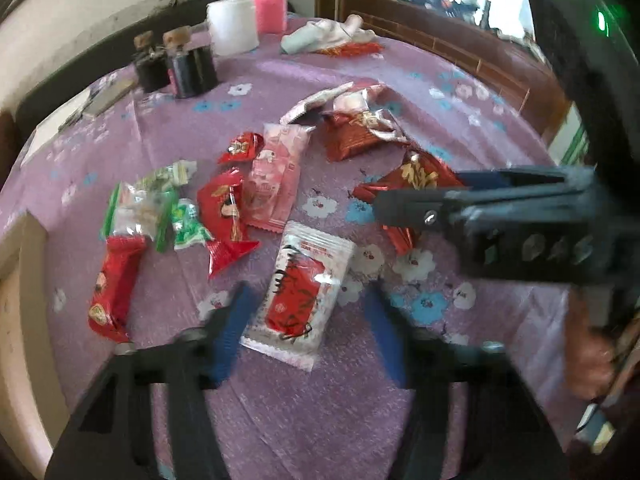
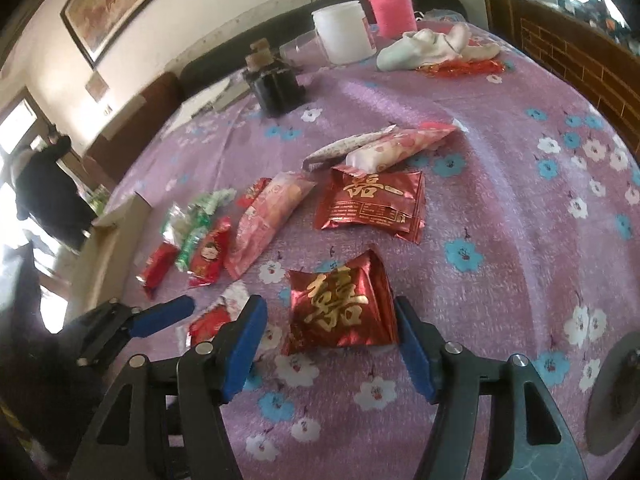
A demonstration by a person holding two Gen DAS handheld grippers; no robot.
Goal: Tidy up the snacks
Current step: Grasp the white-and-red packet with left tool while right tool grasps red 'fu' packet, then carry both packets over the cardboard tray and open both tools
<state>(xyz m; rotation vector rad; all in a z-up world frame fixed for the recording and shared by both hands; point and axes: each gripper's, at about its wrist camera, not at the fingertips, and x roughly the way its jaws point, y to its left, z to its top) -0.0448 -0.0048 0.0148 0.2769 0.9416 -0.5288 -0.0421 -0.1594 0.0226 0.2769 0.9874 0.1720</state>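
Snacks lie scattered on a purple floral tablecloth (image 2: 520, 208). Nearest the right gripper (image 2: 332, 336): a dark red foil packet w/ gold character (image 2: 340, 312), flat on the cloth, sitting between the 2 blue pads, jaws spread wide, pads close to its edges but contact can't be confirmed. The left gripper (image 1: 308, 320) is likewise wide open, straddling a white packet w/ red label (image 1: 300, 292) that lies flat; pads just beside it, not clamped.

Farther out in the right wrist view: a 2nd red foil packet (image 2: 372, 204), flat, w/ a pink-white wrapped bar (image 2: 400, 148) resting on its far edge. Left of that, a long pink packet (image 2: 264, 220), then a small red packet w/ cartoon face (image 2: 208, 256), green-white candies (image 2: 192, 224) and a small red bar (image 2: 158, 266), all close together.

At the table's far side: 2 dark corked bottles (image 1: 176, 64), a white tub (image 2: 344, 32), a pink flask (image 2: 390, 4), and a crumpled pale cloth (image 2: 432, 48).
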